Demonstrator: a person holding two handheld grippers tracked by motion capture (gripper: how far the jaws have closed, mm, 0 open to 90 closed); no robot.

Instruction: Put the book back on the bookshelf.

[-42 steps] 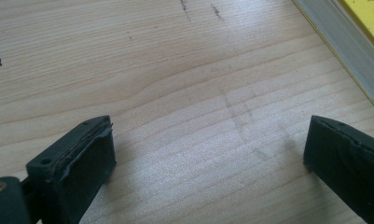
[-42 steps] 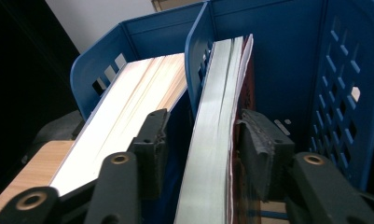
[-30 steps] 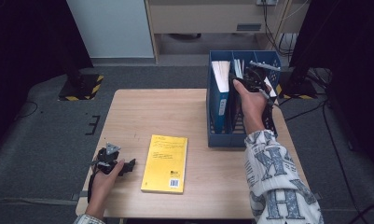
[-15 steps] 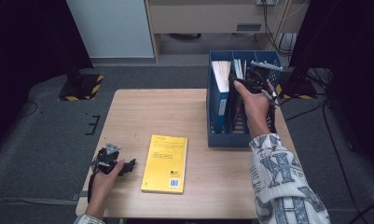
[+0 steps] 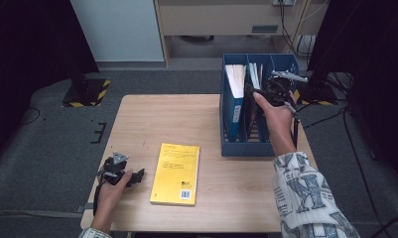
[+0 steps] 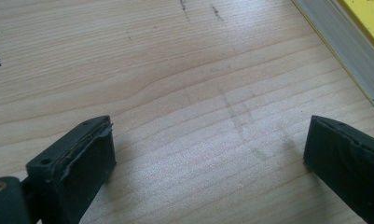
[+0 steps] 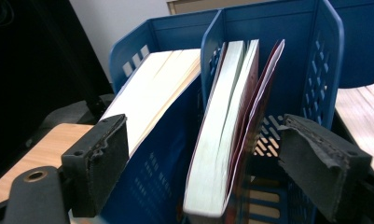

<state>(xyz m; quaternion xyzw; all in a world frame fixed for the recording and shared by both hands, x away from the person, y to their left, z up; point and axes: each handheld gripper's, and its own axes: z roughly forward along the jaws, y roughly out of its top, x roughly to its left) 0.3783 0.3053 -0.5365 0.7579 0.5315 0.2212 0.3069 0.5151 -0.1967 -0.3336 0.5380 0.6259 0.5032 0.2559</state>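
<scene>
While the right hand-held gripper [image 5: 258,92] hovers over the blue plastic file rack [image 5: 231,130] at the far right of the light wooden worktop [image 5: 186,119], its jaws have just been opening. They now stand wide apart, with the thin stack of upright books [image 7: 224,135] in the middle slot between them but not pinched, so nothing's gripped. That stack leans a bit, and a fat white-paged book [image 7: 152,93] sits in the next slot over, also leaning. Over at the near left corner, the left hand-held gripper [image 5: 132,177] rests low on the wood. Its jaws are spread wide too, with just bare wood grain between them. Just beside it lies a yellow paperback book [image 5: 176,166], flat on the worktop and well apart from the rack.
</scene>
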